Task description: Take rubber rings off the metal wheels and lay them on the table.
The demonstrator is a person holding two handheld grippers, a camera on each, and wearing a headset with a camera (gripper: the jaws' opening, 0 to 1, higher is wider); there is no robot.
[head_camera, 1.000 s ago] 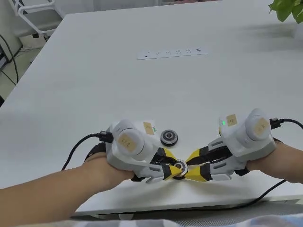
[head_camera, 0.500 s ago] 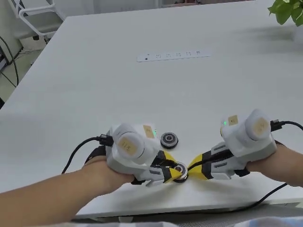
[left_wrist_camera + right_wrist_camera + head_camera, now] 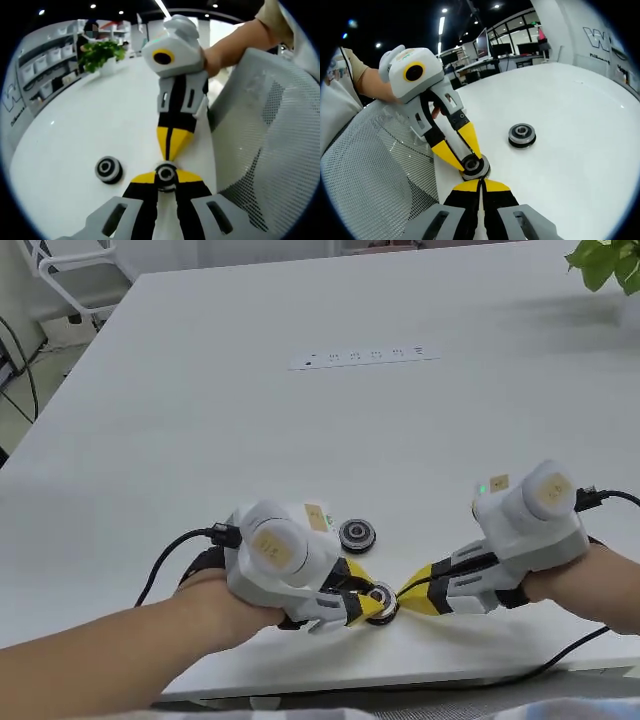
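A small metal wheel [image 3: 380,600] with a black rubber ring is held just above the table's near edge. My left gripper [image 3: 366,604] is shut on it, its yellow fingertips [image 3: 145,178] on either side of the wheel [image 3: 166,175]. My right gripper [image 3: 404,599] comes in from the opposite side with its jaws together, pinching the ring at the rim of the wheel [image 3: 474,166]. A second wheel [image 3: 357,533] with its ring on lies flat on the white table [image 3: 300,430], a little beyond the left gripper [image 3: 455,150]; this second wheel [image 3: 108,169] [image 3: 522,135] is apart from both grippers.
A white power strip [image 3: 365,355] lies mid-table, far from the grippers. A green plant [image 3: 605,260] stands at the far right corner. The table's near edge [image 3: 400,670] runs just under the hands. A grey mesh chair [image 3: 265,125] sits close behind.
The body of the right gripper has lifted and tilted, with its tip staying at the wheel. The left gripper and the wheel on the table have barely moved.
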